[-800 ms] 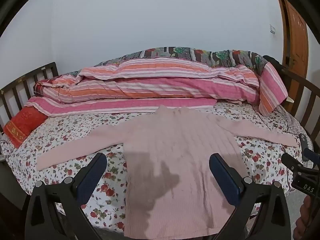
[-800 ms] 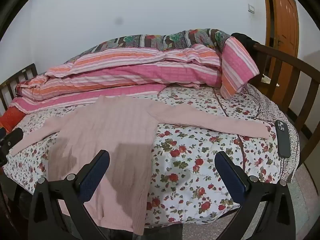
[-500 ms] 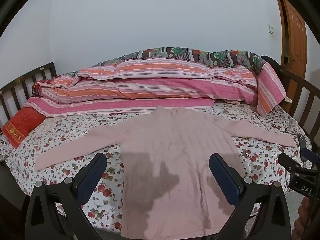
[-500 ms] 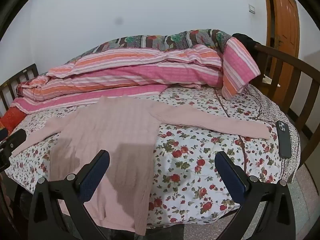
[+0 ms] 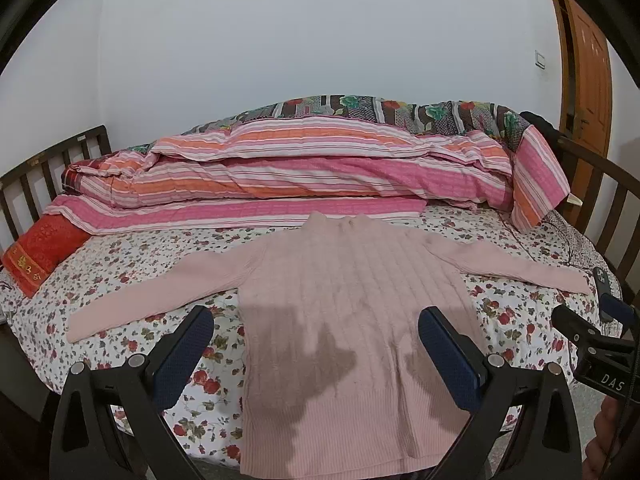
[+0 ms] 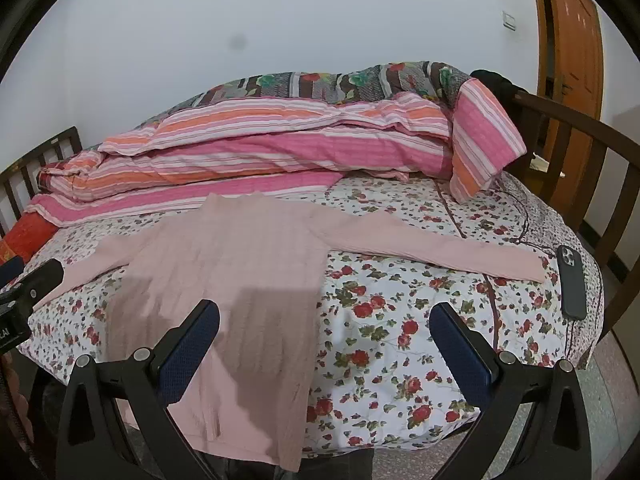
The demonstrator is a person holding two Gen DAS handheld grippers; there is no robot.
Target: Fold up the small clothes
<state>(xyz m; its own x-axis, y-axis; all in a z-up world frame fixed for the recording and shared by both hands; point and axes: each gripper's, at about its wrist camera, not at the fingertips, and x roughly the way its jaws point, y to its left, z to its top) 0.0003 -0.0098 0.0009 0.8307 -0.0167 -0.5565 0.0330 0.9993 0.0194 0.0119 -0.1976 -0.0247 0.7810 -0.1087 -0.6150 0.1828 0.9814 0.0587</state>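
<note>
A pale pink ribbed sweater (image 5: 352,300) lies flat on the floral bed sheet (image 5: 132,256), both sleeves spread sideways, its hem hanging over the near bed edge. It also shows in the right wrist view (image 6: 240,264), with its right sleeve (image 6: 432,244) stretched toward a phone. My left gripper (image 5: 314,322) is open and empty, held above the sweater's lower body. My right gripper (image 6: 326,320) is open and empty, above the sweater's right edge and the bare sheet (image 6: 400,320). The right gripper's tip (image 5: 592,332) shows at the right of the left wrist view.
A rolled pink and orange striped quilt (image 5: 304,176) lies along the back of the bed. A red cushion (image 5: 40,252) sits at the left. A dark phone (image 6: 572,284) lies near the bed's right edge. Wooden bed rails (image 6: 580,152) stand on both sides; a door (image 6: 572,48) is at right.
Both grippers have drawn slightly back and up from the bed; the sweater sits a little farther away in both views. Jaws stay open, the sweater has not moved.
</note>
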